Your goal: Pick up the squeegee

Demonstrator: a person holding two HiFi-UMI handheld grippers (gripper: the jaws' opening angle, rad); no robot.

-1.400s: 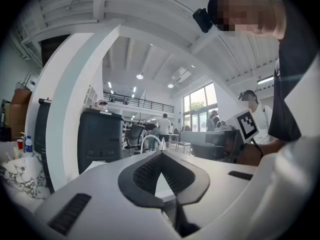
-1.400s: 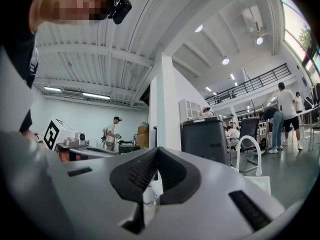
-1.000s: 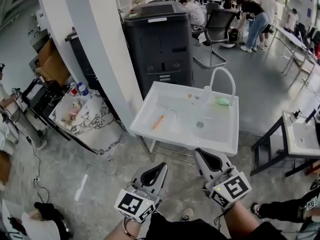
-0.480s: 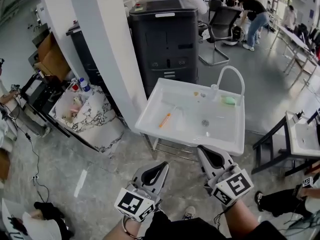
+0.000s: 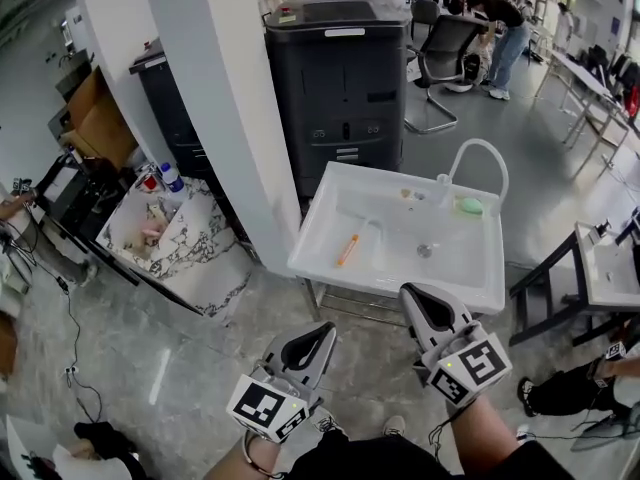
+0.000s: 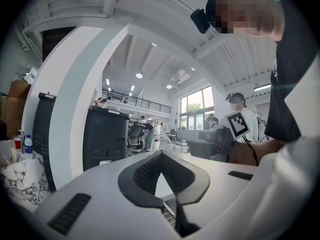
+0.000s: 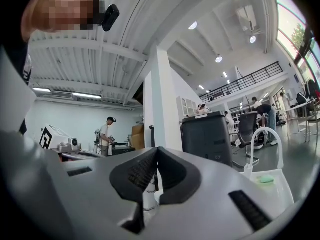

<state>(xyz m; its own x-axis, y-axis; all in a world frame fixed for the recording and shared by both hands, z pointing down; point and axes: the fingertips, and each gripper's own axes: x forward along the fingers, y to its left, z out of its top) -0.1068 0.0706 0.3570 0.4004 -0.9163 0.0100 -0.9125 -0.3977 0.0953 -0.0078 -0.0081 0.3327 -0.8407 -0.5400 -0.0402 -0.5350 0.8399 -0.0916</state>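
The squeegee [image 5: 347,250], with an orange handle, lies in the left half of a white sink basin [image 5: 330,263] in the head view. Both grippers are held level, short of the basin's near edge. My left gripper [image 5: 323,329] is shut and empty, to the lower left of the basin. My right gripper [image 5: 411,292] is shut and empty too, just before the basin's front rim. The left gripper view shows its jaws [image 6: 161,154] closed tip to tip. The right gripper view shows the same [image 7: 157,150], with the basin [image 7: 272,189] at its right.
A curved white faucet [image 5: 481,158] and a green sponge [image 5: 469,206] sit at the basin's far right. A white pillar [image 5: 215,98] stands left of the basin and a black copier [image 5: 345,78] behind it. A marble-patterned table [image 5: 190,238] is at left, another stand [image 5: 605,268] at right.
The basin has drawn nearer and shifted right in the head view as both grippers advanced towards it. Both stayed shut and empty.
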